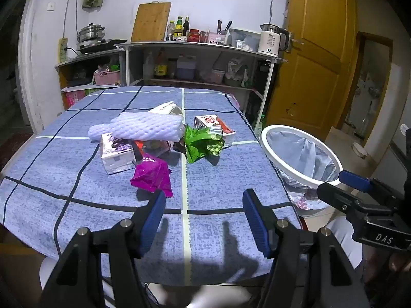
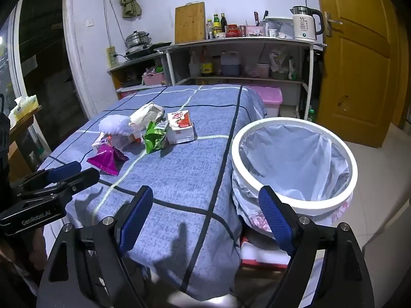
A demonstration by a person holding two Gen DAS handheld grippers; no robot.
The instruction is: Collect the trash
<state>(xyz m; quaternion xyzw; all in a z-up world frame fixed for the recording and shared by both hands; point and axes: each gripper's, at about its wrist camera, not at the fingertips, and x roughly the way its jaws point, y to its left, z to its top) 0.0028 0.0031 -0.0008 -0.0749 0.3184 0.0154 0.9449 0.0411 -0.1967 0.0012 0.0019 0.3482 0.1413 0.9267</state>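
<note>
Left wrist view: the left gripper (image 1: 204,215) is held spread and empty, tilted down just short of the magenta wrapper (image 1: 152,177); the right gripper (image 2: 206,214) (spread wide, empty) is angled beside the white bin (image 2: 295,200).

A white kettle (image 2: 305,23) and cutting board (image 2: 189,22) top the shelf (image 2: 239,41).

The tablecloth (image 1: 64,159) is blue with dark and pale grid lines; one wrapper (image 1: 152,175) is magenta, another (image 1: 203,143) green; the foam net (image 1: 143,128) looks pale lilac; the bin (image 2: 295,205) has a white rim; the door (image 2: 359,51) is yellow-brown.
</note>
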